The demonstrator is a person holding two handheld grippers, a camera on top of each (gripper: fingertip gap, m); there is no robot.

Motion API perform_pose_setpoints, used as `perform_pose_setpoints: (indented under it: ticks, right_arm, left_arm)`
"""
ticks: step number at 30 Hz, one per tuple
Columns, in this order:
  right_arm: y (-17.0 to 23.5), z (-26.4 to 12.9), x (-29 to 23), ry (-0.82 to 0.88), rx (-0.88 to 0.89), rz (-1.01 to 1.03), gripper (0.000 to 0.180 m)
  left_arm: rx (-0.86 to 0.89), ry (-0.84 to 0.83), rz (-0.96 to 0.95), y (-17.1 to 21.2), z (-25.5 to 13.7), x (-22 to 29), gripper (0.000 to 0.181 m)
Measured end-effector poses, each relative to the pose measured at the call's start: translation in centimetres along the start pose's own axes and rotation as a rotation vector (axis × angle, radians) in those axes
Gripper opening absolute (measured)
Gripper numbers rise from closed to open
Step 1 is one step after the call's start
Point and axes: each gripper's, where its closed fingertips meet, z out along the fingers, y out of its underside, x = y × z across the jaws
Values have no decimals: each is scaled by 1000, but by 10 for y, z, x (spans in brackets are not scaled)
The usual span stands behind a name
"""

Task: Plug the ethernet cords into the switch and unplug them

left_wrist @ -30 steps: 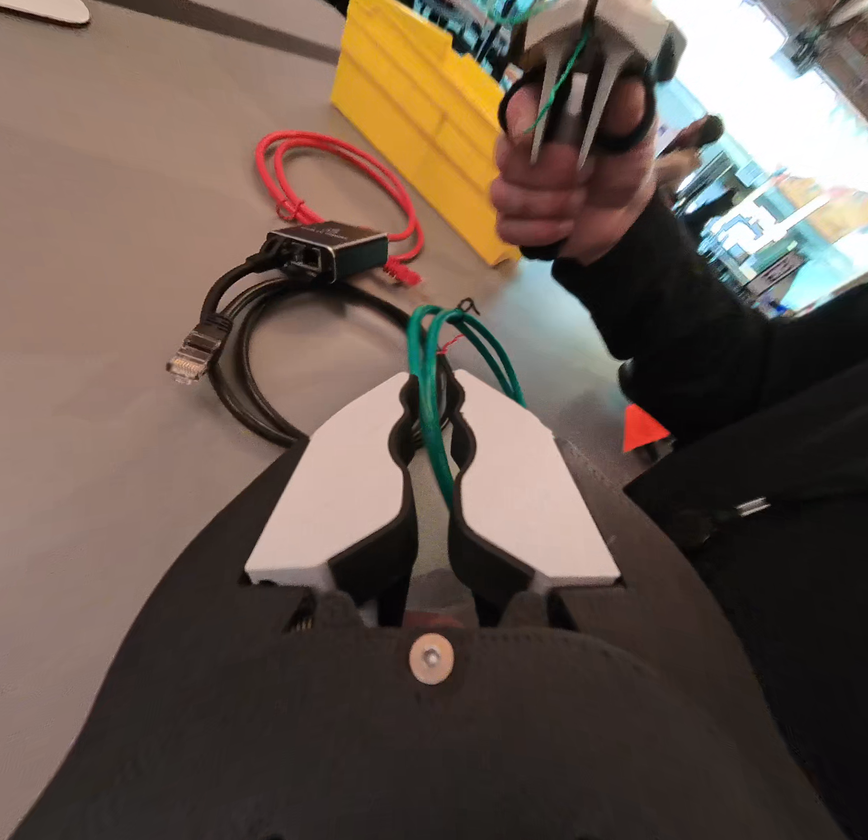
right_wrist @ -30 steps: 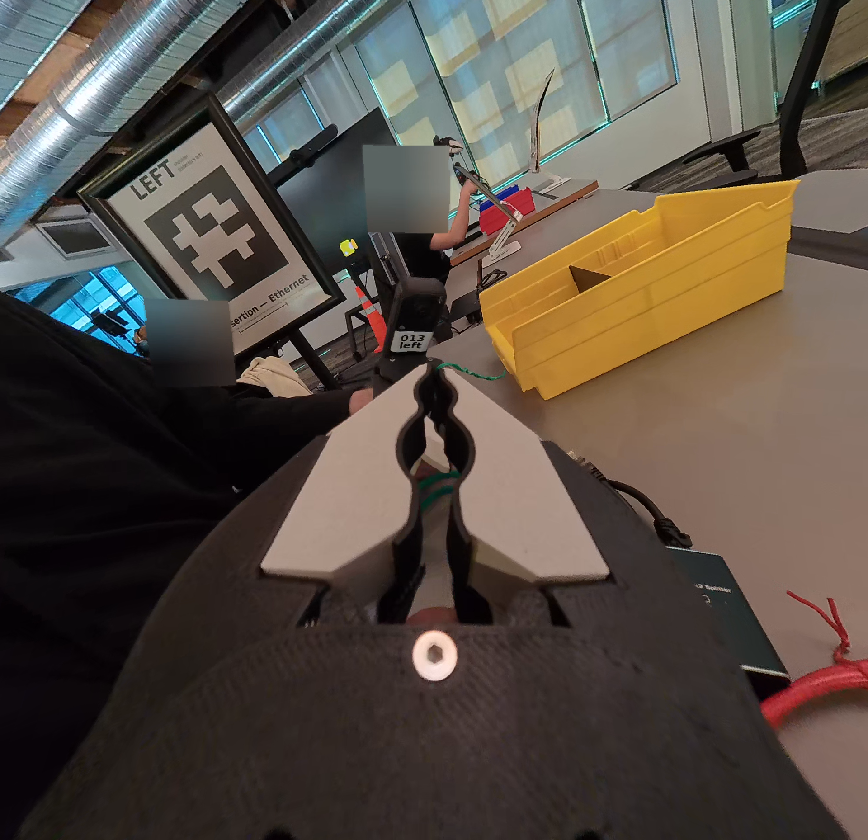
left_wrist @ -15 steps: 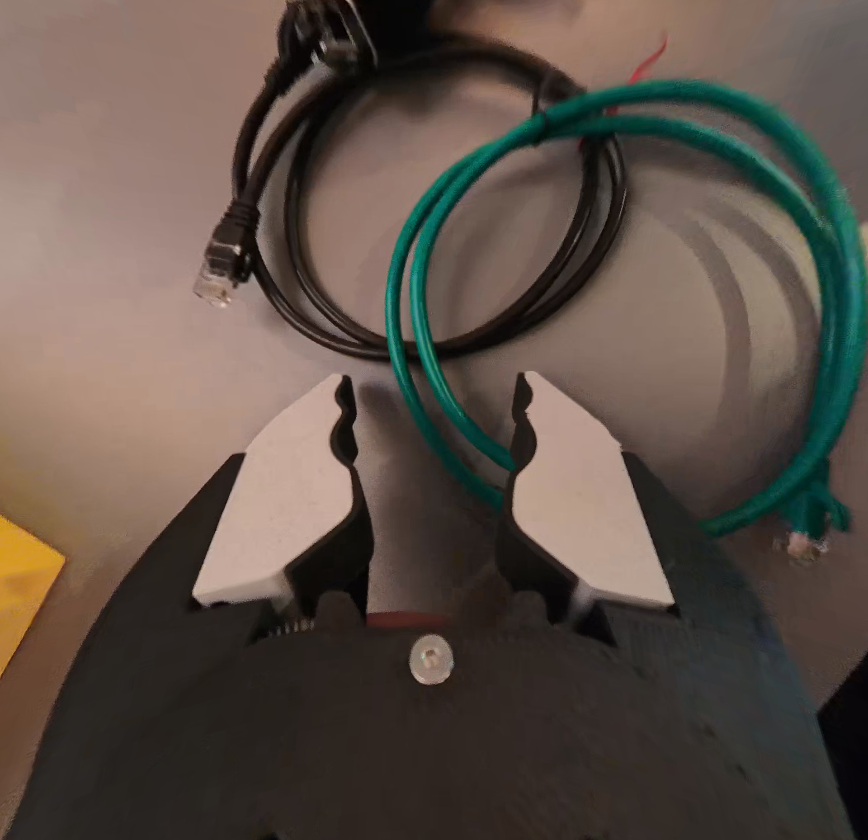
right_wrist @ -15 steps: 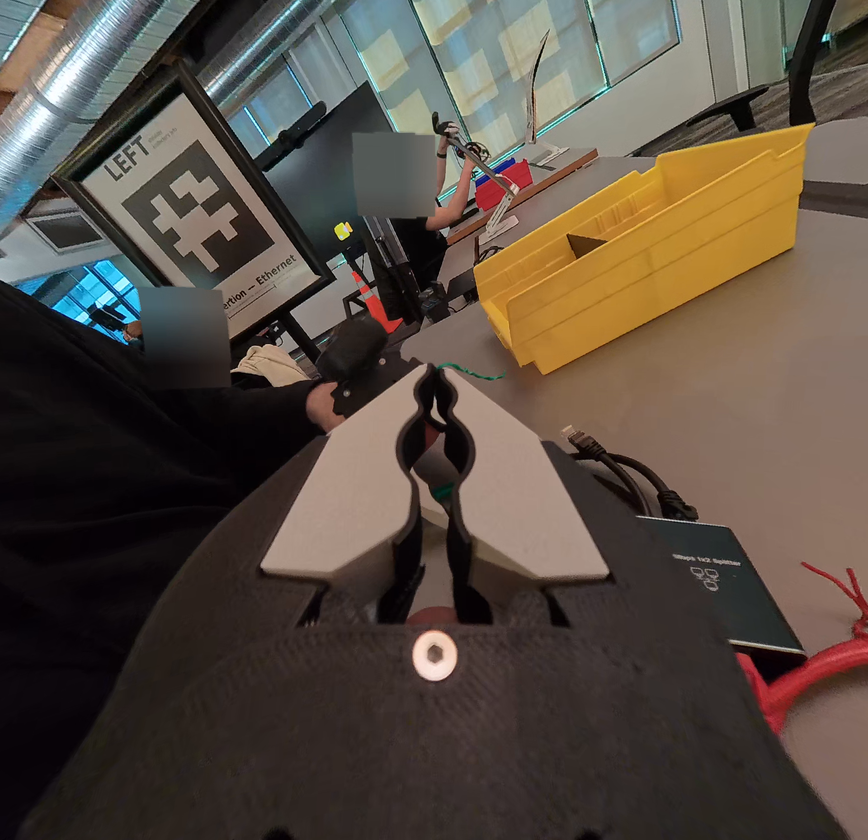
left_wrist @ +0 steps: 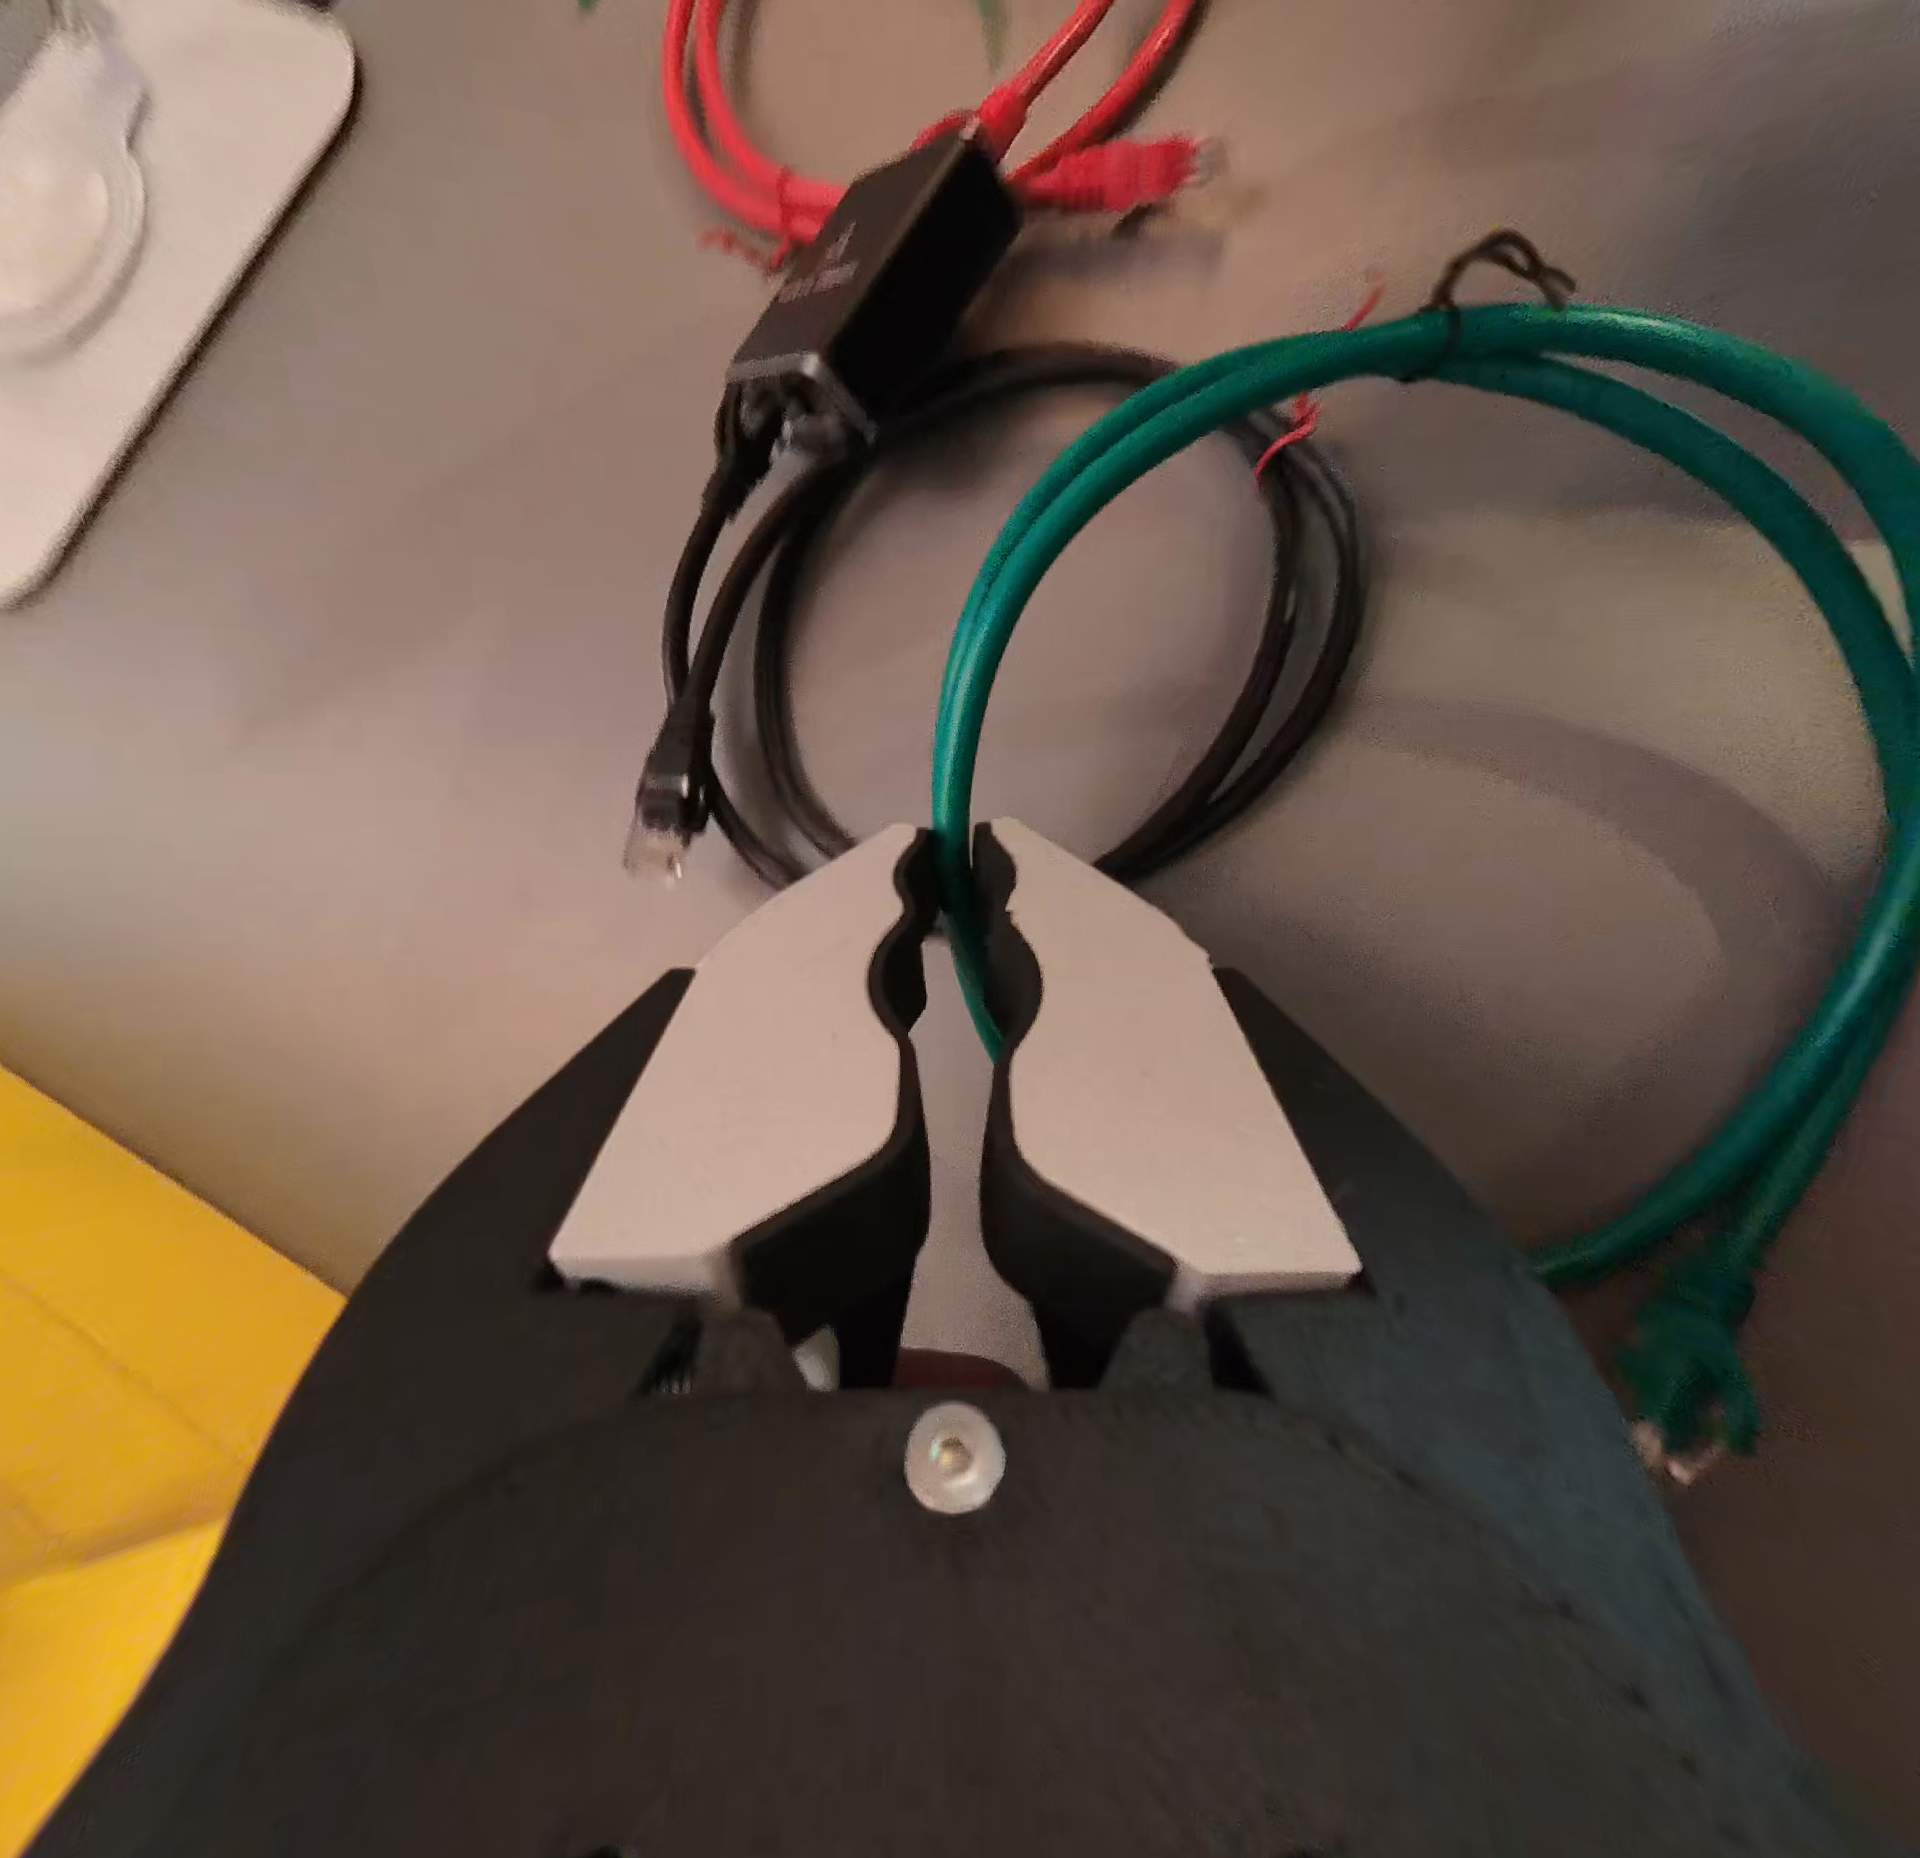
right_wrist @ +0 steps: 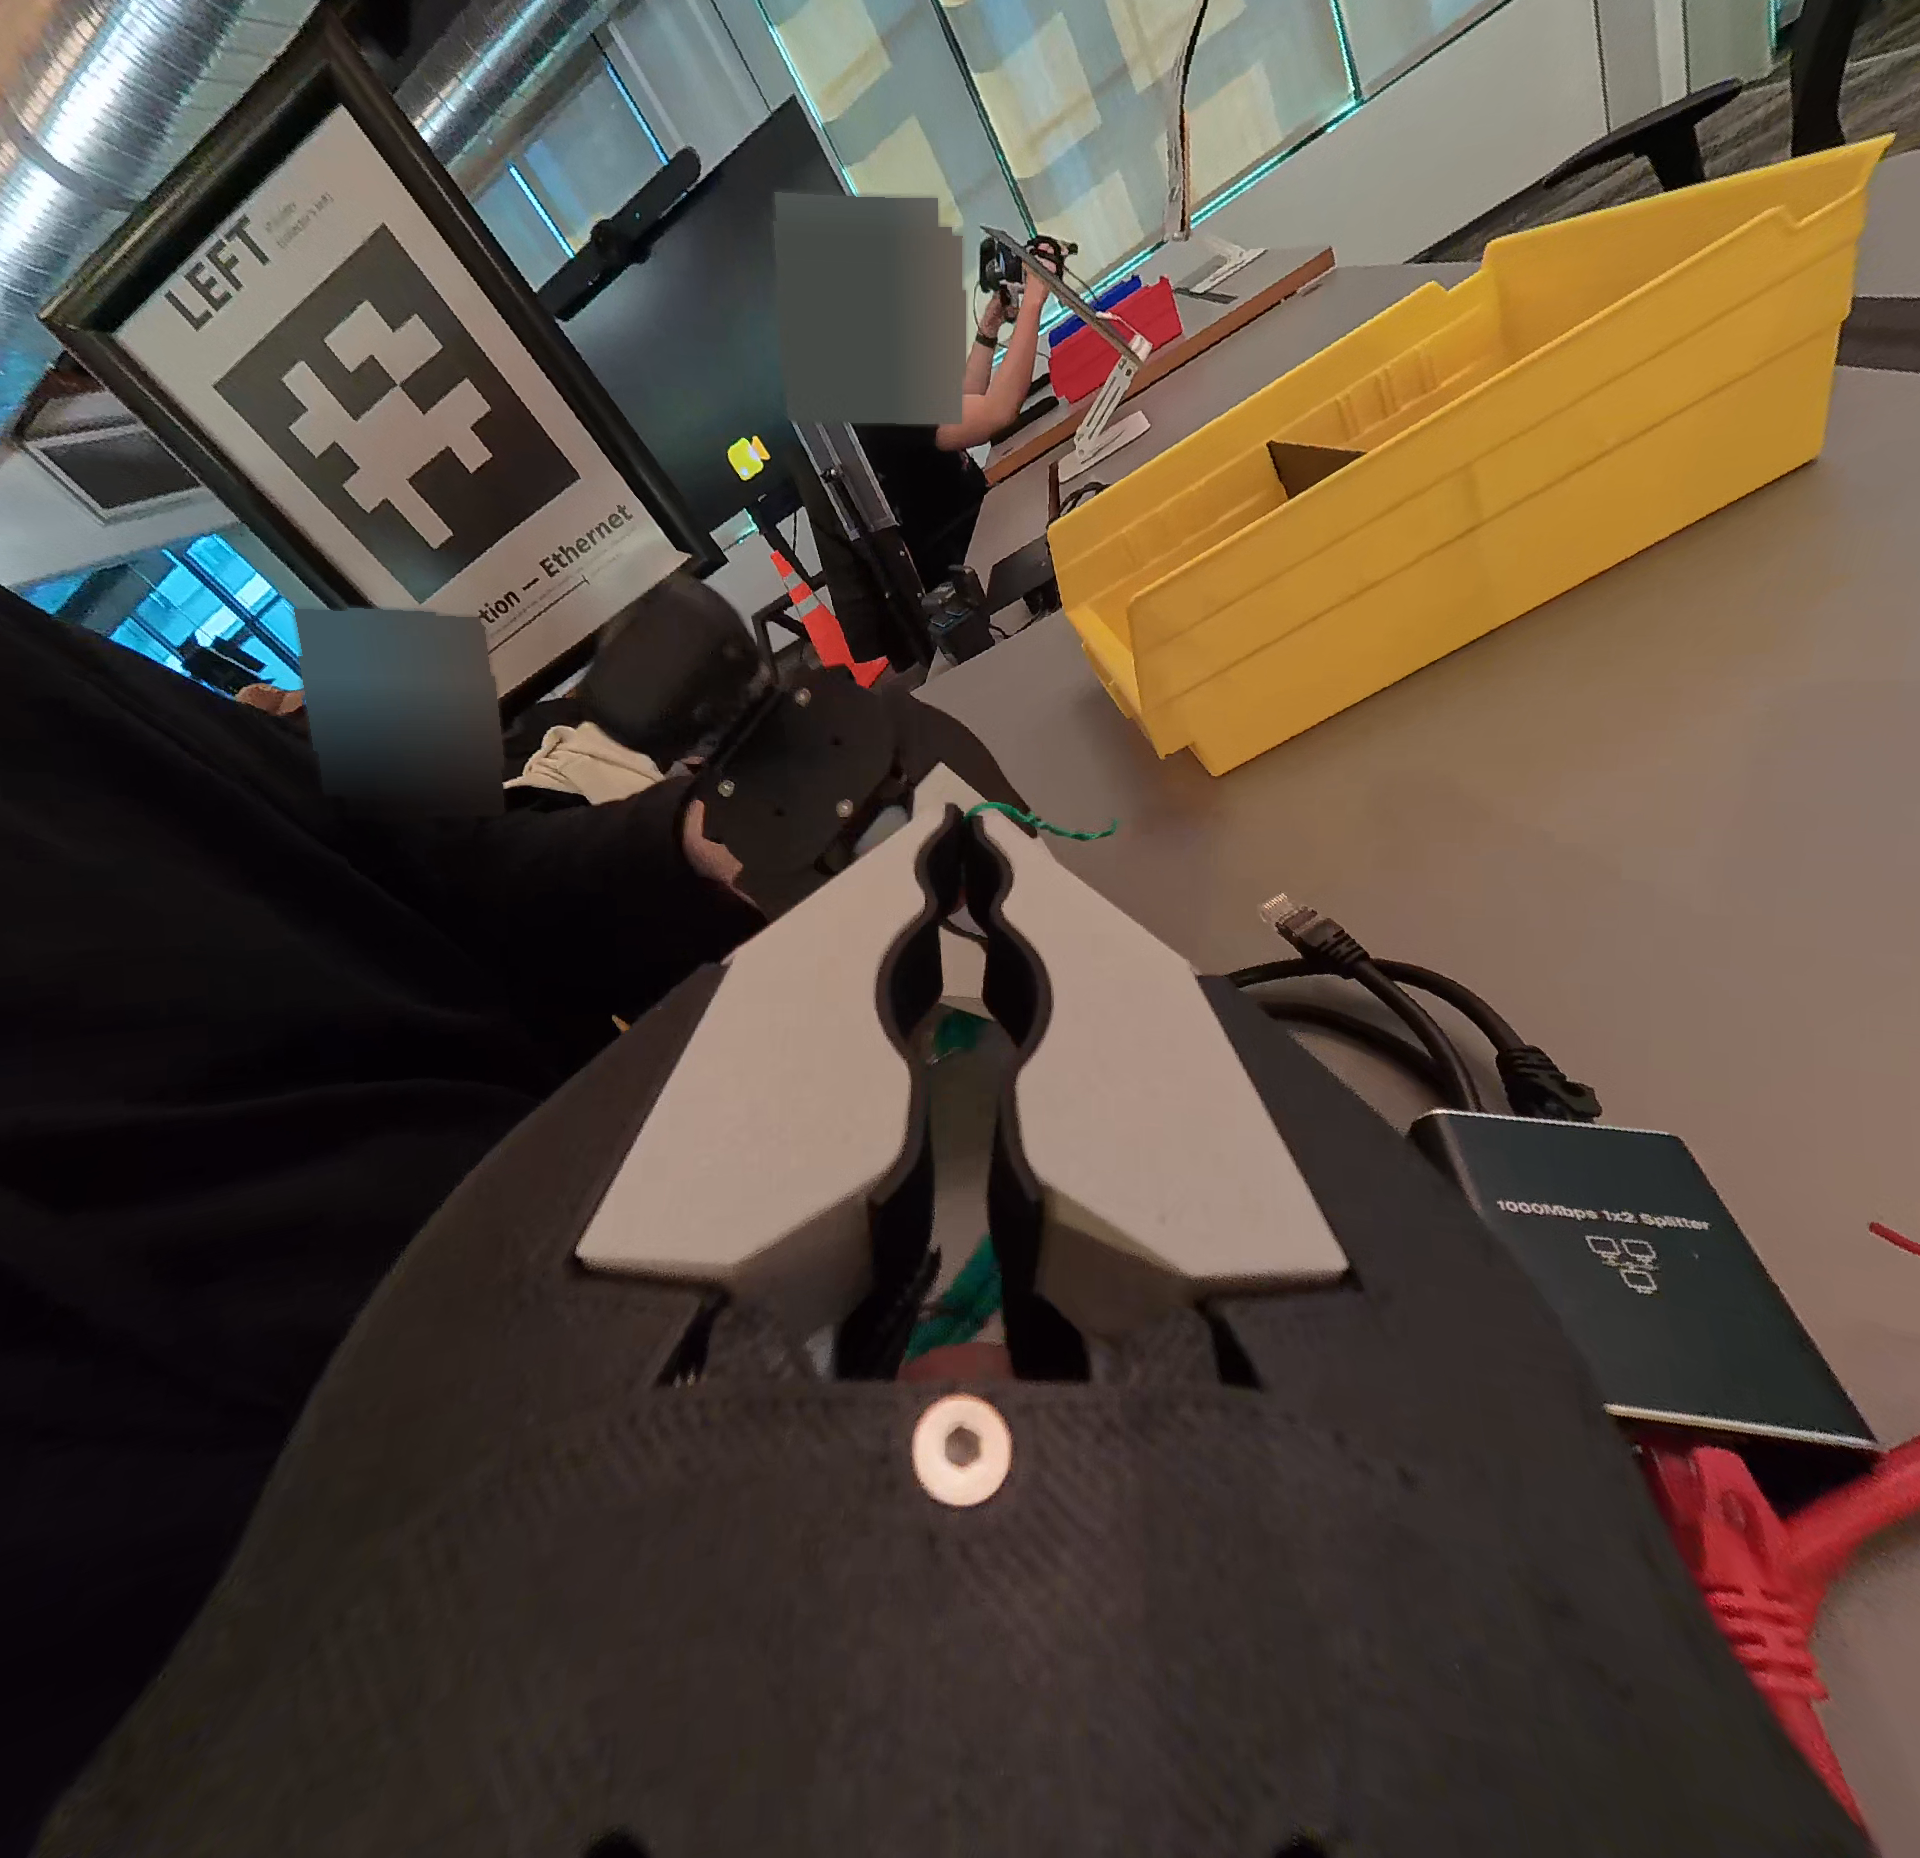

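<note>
Grey table (left_wrist: 364,665): three cords, green (left_wrist: 1558,374), black (left_wrist: 1304,665), red (left_wrist: 727,146); one switch (left_wrist: 883,260). Left claw (left_wrist: 951,842) pinches the green cord; right claw (right_wrist: 961,832) closed on a green twist tie (right_wrist: 1049,829).

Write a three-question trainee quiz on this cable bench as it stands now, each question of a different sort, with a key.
1. True or false: the left gripper is shut on the coiled green ethernet cable.
2. Multiple choice: which cable has a plug seated in the small black rectangular switch on its near end in the left wrist view? A) coiled black ethernet cable B) looped red ethernet cable C) the green one
3. Fill in: in the right wrist view, the long open plastic bin on the grey table is coloured ____.

Key: 1 true. 2 A. 3 yellow.
</note>
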Motion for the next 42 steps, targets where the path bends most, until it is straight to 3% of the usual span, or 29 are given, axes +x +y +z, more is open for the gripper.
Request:
perform_pose_setpoints:
  ticks: [1,8,21,32,42]
  right_arm:
    - [2,1,1,3,-8,-2,0]
    - [22,11,2,74,-157,-137,0]
    - [70,29,26,293,-479,-307,0]
    - [74,29,40,364,-491,-312,0]
    - [77,27,47,383,-486,-325,0]
  left_arm:
    - [2,-15,33,-5,1,-2,6]
    - [72,-39,108,-28,26,-14,6]
    - [213,-126,132,-38,24,-15,7]
    - [205,-181,163,-34,28,-17,11]
    - [179,-228,182,-30,26,-29,42]
